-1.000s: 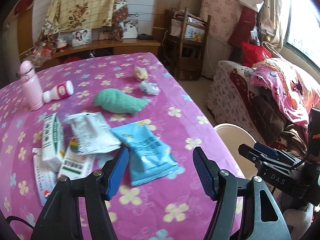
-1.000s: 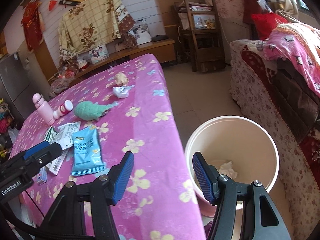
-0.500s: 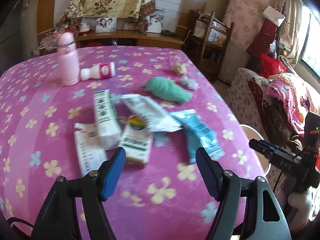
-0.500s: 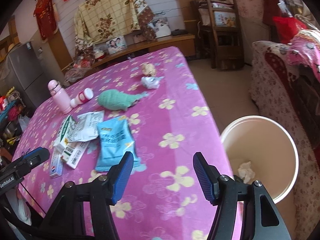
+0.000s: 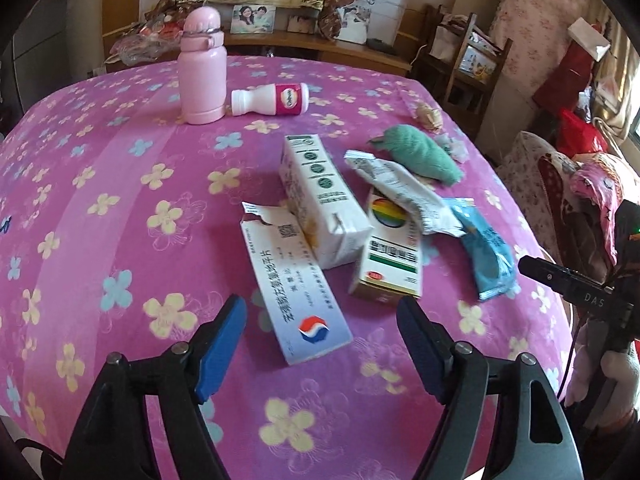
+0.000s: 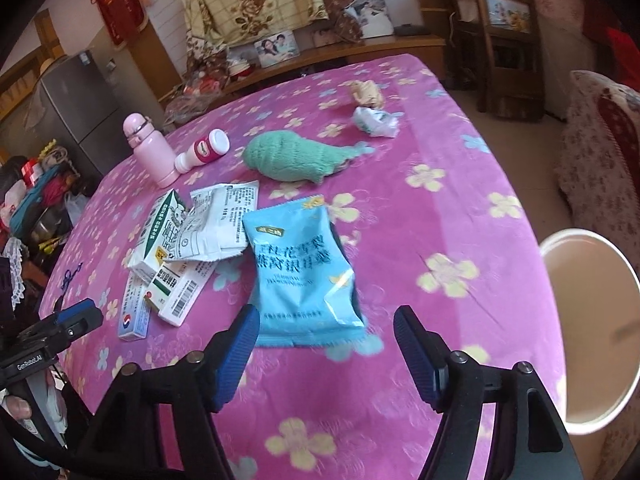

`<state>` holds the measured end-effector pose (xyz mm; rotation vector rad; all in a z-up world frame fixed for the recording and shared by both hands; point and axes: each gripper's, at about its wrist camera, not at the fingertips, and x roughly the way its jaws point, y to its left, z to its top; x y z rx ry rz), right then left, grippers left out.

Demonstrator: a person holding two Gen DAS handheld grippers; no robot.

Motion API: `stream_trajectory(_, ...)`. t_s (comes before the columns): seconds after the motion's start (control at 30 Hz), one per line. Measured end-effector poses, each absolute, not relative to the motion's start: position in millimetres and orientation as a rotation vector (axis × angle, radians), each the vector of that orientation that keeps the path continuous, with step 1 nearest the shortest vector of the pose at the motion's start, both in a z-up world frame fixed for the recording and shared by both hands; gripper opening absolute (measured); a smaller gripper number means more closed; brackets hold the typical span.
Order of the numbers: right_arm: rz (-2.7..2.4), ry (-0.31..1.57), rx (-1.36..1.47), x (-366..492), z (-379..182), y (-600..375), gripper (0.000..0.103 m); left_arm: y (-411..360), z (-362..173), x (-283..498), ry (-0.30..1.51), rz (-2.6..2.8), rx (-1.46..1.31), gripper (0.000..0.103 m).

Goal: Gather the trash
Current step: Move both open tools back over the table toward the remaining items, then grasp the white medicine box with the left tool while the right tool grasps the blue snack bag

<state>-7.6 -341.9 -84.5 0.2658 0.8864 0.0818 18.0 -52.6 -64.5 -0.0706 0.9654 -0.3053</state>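
Both grippers have swung leftward over the table since a second ago; my left gripper (image 5: 320, 328) went from framing the blue pouch to hanging over the flat white box, and my right gripper (image 6: 326, 338) left the bucket mouth and now sits over the pouch. Left tongs spread wide, nothing between the blue ribbed pads. Right tongs spread too, empty.

Trash sits mid-table on the pink flowered cloth (image 5: 120, 240), soft and slightly wrinkled. Count: three cardboard boxes, two foil or plastic wrappers, two crumpled wads.

Boxes: flat white box (image 5: 294, 286) with a red-blue roundel, torn far flap, long axis running away from me, tilted left. Green-printed white carton (image 5: 324, 196), lying on its side, overlapping the flat box's far end, same rough heading. Rainbow-logo box (image 5: 390, 256) just right of it, long axis also near to far.

Wrappers: crinkled white wrapper (image 5: 404, 192) draped over the rainbow box; blue pouch (image 6: 304, 268), glossy, pillow-shaped, long axis pointing away from my right gripper, near edge between its fingertips in the view.

Wads: one tan paper ball (image 6: 366, 92), one white-green ball (image 6: 376, 120), at the far right edge, near each other.

One green knit cloth (image 6: 292, 156), lumpy, teardrop shape. One pink bottle (image 5: 202, 68) upright, smooth; one small white drink bottle (image 5: 272, 99) on its side touching it. One cream bucket (image 6: 624, 372), round, off the table's right edge.
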Motion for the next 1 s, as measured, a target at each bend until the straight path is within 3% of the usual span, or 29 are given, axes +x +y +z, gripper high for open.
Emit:
stream_trajectory(0.67,0.112,0.966,0.164,49,-103,-309,0.081,-57,-109,67,1.021,-0.183,0.003,0.077)
stream_trajectory(0.77,0.102,0.983,0.148,54,-110,-305,0.082,-53,-106,63,1.003,-0.192,-0.002,0.053)
stream_trajectory(0.83,0.101,0.962,0.158,52,-111,-307,0.081,-46,-105,59,1.021,-0.205,-0.032,0.052)
stream_trajectory(0.9,0.099,0.957,0.146,48,-110,-307,0.063,-40,-103,55,1.027,-0.216,-0.058,0.052)
stream_trajectory(1.0,0.107,0.949,0.149,37,-105,-310,0.061,-31,-94,43,1.010,-0.216,-0.083,0.052)
